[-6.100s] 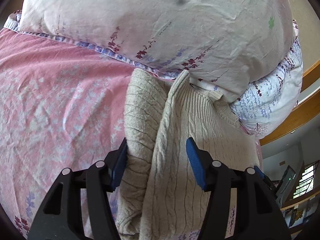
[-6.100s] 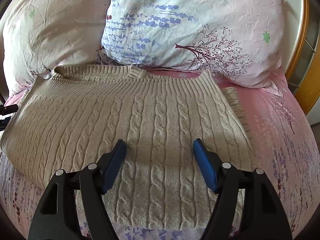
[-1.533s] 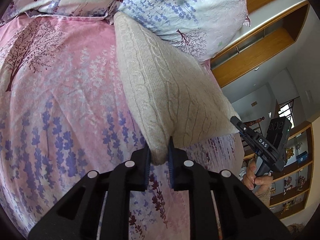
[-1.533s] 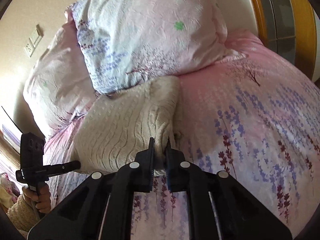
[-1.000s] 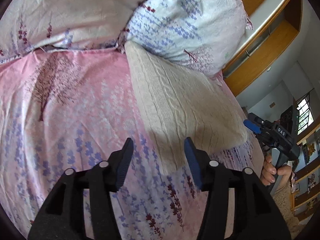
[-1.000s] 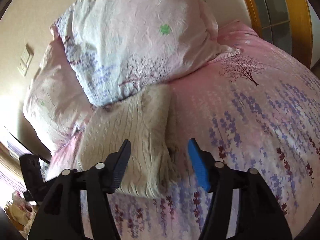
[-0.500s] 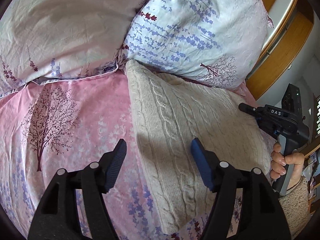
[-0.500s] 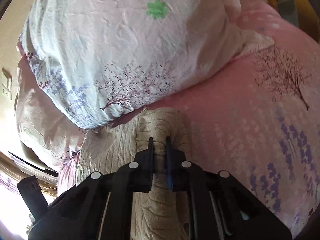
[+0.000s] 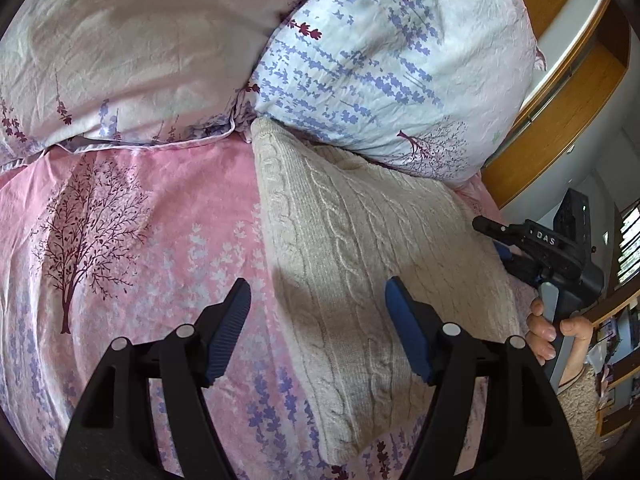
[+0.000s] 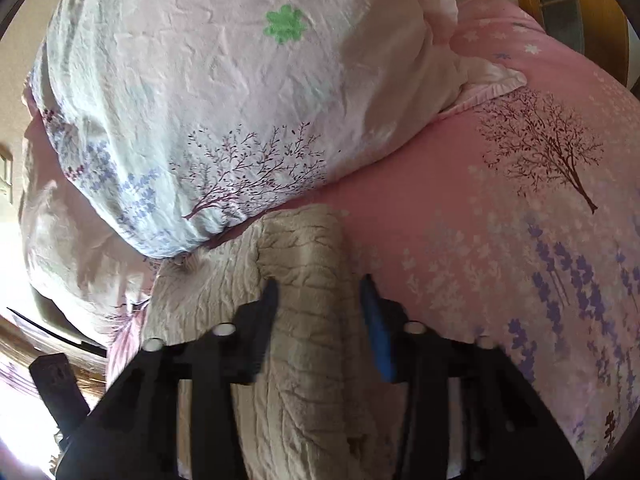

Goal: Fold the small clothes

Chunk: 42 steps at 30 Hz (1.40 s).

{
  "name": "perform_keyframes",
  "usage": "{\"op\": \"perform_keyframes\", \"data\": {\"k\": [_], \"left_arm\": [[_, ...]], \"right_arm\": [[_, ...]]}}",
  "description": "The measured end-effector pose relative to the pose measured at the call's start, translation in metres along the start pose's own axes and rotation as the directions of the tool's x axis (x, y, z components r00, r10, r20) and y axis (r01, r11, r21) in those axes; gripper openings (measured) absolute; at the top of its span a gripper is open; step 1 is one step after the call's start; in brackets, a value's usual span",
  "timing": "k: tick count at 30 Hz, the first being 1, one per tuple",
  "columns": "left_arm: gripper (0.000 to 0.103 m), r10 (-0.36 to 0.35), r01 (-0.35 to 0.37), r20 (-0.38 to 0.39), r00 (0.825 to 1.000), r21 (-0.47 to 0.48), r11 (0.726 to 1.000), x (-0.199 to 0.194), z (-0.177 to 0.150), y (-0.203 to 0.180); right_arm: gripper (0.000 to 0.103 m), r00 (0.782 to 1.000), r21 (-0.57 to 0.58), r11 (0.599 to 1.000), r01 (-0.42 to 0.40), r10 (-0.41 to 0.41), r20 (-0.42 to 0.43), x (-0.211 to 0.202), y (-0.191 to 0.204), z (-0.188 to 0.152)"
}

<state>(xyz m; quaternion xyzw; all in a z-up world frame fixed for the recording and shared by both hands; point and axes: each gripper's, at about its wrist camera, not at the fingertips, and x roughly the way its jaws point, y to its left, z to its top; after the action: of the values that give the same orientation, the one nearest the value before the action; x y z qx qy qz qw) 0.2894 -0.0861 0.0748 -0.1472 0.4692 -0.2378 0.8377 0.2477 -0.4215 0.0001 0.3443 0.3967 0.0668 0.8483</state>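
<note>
A folded cream cable-knit sweater (image 9: 360, 240) lies on the pink bedsheet (image 9: 140, 220) with its far end against the pillows. My left gripper (image 9: 317, 284) hovers over its left edge. Its jaws are opening and the pads touch nothing. In the right wrist view my right gripper (image 10: 319, 282) straddles the raised fold of the sweater (image 10: 312, 248). Those jaws are opening too, blurred, with the knit between them and not pinched. The right gripper (image 9: 494, 240) and the hand (image 9: 548, 328) holding it also show at the sweater's right side in the left wrist view.
Two floral pillows, a pale pink one (image 9: 120, 40) and a blue-and-white one (image 9: 380, 60), crowd the sweater's far end. The pillow (image 10: 220, 100) fills the top of the right wrist view. A wooden bed frame (image 9: 560, 100) runs along the right.
Half a second ago my right gripper was shut on the sweater's fold; now its jaws stand apart around it. My left gripper has moved toward the pillows and spread slightly wider.
</note>
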Motion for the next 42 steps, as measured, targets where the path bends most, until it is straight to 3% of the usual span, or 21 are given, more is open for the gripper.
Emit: {"op": "perform_keyframes", "data": {"k": [2,4,8,15,18,22,25,26,29,30,33,37,42], "left_arm": [[0.07,-0.036,0.037,0.016,0.999,-0.045,0.998,-0.004,0.005,0.012],[0.07,-0.059,0.059,0.001,0.998,-0.1,0.993,-0.003,0.01,0.023],[0.07,-0.111,0.099,-0.058,0.992,-0.179,0.979,0.014,0.01,0.032],[0.071,-0.17,0.146,-0.096,0.981,-0.218,0.965,0.04,0.008,0.024],[0.072,-0.172,0.15,-0.095,0.981,-0.205,0.967,0.048,0.009,0.016],[0.074,-0.14,0.124,-0.092,0.986,-0.162,0.979,0.051,0.006,0.002],[0.071,-0.152,0.136,-0.086,0.985,-0.168,0.976,0.054,0.005,0.001],[0.066,-0.163,0.146,-0.085,0.983,-0.179,0.973,0.054,0.004,0.001],[0.05,-0.192,0.176,-0.059,0.98,-0.211,0.962,0.051,-0.003,0.007],[0.043,-0.199,0.185,-0.049,0.979,-0.212,0.96,0.047,-0.004,0.009],[0.037,-0.219,0.209,-0.029,0.975,-0.19,0.959,0.033,-0.007,0.007],[0.037,-0.174,0.174,0.004,0.985,-0.091,0.981,-0.007,-0.015,0.005],[0.037,-0.126,0.131,0.056,0.99,-0.096,0.987,-0.059,-0.026,0.039]], "right_arm": [[0.069,0.998,-0.004,0.998,-0.066,0.066,-0.025,-0.008,-0.003,-0.005],[0.075,0.997,-0.012,0.999,-0.049,0.048,-0.066,-0.009,-0.004,-0.01],[0.075,0.99,0.018,0.997,-0.069,0.071,-0.123,-0.001,-0.003,-0.017],[0.075,0.983,0.001,0.997,-0.083,0.082,-0.167,0.017,0.006,-0.026],[0.073,0.976,0.011,0.992,-0.124,0.124,-0.179,0.02,0.007,-0.03],[0.062,0.972,0.001,0.989,-0.146,0.143,-0.184,0.023,0.009,-0.034],[0.047,0.962,0.051,0.98,-0.191,0.197,-0.188,0.027,0.002,-0.037],[0.04,0.956,0.076,0.974,-0.214,0.225,-0.188,0.029,-0.002,-0.039],[0.034,0.951,0.1,0.964,-0.247,0.261,-0.167,0.028,-0.004,-0.043],[0.034,0.954,0.086,0.966,-0.244,0.255,-0.157,0.025,0.0,-0.044],[0.031,0.961,0.019,0.968,-0.25,0.251,-0.12,0.013,0.021,-0.048],[0.03,0.963,-0.119,0.958,-0.262,0.251,-0.102,0.002,0.069,-0.056],[0.029,0.959,-0.274,0.92,-0.282,0.267,-0.09,0.014,0.123,-0.075]]}}
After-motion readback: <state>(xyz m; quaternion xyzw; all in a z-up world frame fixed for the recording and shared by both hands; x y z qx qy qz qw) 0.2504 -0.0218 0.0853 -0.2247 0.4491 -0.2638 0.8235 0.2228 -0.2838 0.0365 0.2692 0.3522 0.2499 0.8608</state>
